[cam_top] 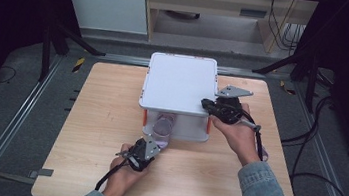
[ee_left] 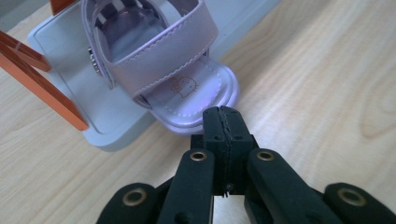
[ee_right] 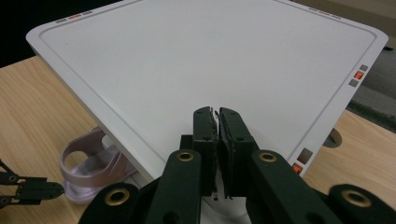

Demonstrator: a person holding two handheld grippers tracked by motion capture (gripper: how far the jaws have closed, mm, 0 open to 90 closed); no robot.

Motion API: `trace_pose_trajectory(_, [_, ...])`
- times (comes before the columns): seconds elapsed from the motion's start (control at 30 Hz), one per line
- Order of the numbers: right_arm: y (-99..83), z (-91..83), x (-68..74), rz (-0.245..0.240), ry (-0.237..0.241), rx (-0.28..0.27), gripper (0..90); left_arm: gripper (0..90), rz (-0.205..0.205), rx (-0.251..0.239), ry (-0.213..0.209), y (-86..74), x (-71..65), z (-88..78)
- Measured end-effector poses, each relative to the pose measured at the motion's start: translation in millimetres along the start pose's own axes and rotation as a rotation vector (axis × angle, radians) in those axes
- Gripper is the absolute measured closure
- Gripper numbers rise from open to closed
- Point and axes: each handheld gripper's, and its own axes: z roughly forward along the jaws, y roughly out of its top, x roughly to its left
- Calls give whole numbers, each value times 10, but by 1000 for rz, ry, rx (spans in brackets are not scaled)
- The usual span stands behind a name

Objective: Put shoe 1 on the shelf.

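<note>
A lilac child's sandal [cam_top: 162,128] lies on the bottom plate of a white two-level rack [cam_top: 179,81], its toe sticking out over the front edge. In the left gripper view the sandal [ee_left: 182,86] has a wide strap and a small printed figure on the insole. My left gripper [cam_top: 155,146] is shut, its tips [ee_left: 223,120] right at the toe's edge with nothing between them. My right gripper [cam_top: 208,104] is shut over the rack's top panel [ee_right: 210,60] near its front right corner, tips [ee_right: 215,115] low above the surface, holding nothing.
Orange posts [ee_left: 44,81] carry the rack's top panel above its grey base plate [ee_left: 70,79]. The wooden table [cam_top: 104,119] stretches out to the left of and in front of the rack. Dark stands and cables [cam_top: 317,146] lie beyond the table's right edge.
</note>
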Motion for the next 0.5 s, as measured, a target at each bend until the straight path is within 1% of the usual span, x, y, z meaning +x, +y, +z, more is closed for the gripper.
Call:
trace_pose_trajectory(0.07, [-1, -1, -1, 2, 1, 0, 859, 898, -17, 5, 0, 17, 30, 42])
trace_pose_trajectory(0.13, [-3, 0, 1, 0, 0, -2, 860, 898, -18, -1, 9, 41, 59, 89])
trace_pose_trajectory(0.17, [-4, 0, 1, 1, 1, -2, 860, 898, -30, 2, 5, 48, 64, 114])
trace_pose_trajectory(0.2, [-4, 0, 0, 2, 2, -2, 860, 898, -32, -6, 8, 59, 72, 135])
trace_pose_trajectory(0.37, [-11, 0, -3, 4, 4, -7, 863, 898, -33, -6, 13, 114, 75, 210])
trace_pose_trajectory(0.47, [-15, 1, -9, 6, 8, -9, 865, 898, -24, 4, 18, 163, 91, 257])
trace_pose_trajectory(0.5, [-15, 1, -9, 6, 8, -9, 864, 899, -27, 17, 18, 177, 97, 275])
